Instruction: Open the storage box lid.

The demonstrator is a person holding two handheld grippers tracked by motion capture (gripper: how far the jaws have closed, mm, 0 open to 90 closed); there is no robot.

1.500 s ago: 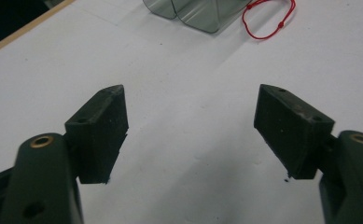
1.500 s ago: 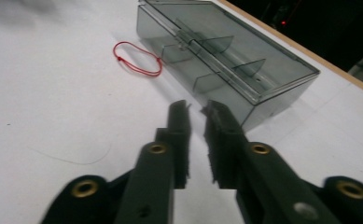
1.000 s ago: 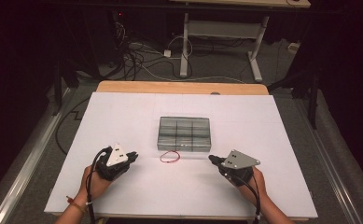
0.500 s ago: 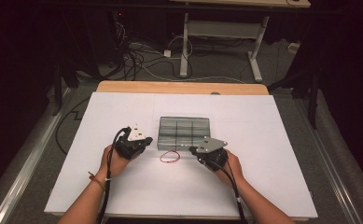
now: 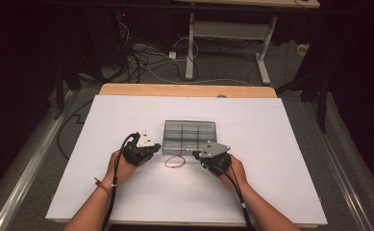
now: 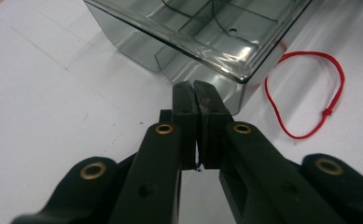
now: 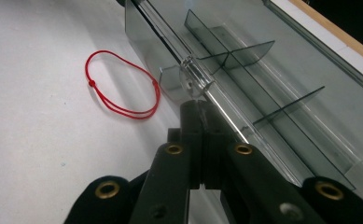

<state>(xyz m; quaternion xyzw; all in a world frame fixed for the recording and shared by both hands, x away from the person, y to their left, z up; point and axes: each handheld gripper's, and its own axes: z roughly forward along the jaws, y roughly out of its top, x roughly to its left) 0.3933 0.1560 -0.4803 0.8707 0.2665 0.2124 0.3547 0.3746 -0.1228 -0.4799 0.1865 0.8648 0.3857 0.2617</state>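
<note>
A smoky clear plastic compartment box lies in the middle of the white table, its cells empty. A red string loop lies flat just in front of it. My left gripper is shut, tips close to the box's near left corner; in the left gripper view the jaws are pressed together with nothing between them, the red loop to their right. My right gripper is shut too, its tips right at the clear latch tab on the box's front wall, the red loop to their left.
The white tabletop spreads wide around the box. A wooden strip runs along its far edge. Beyond it on the floor are cables and a white metal frame.
Both hands have come inward from the table's sides to the front of the box, one on each side of the red loop. Over the last half second they barely moved.
</note>
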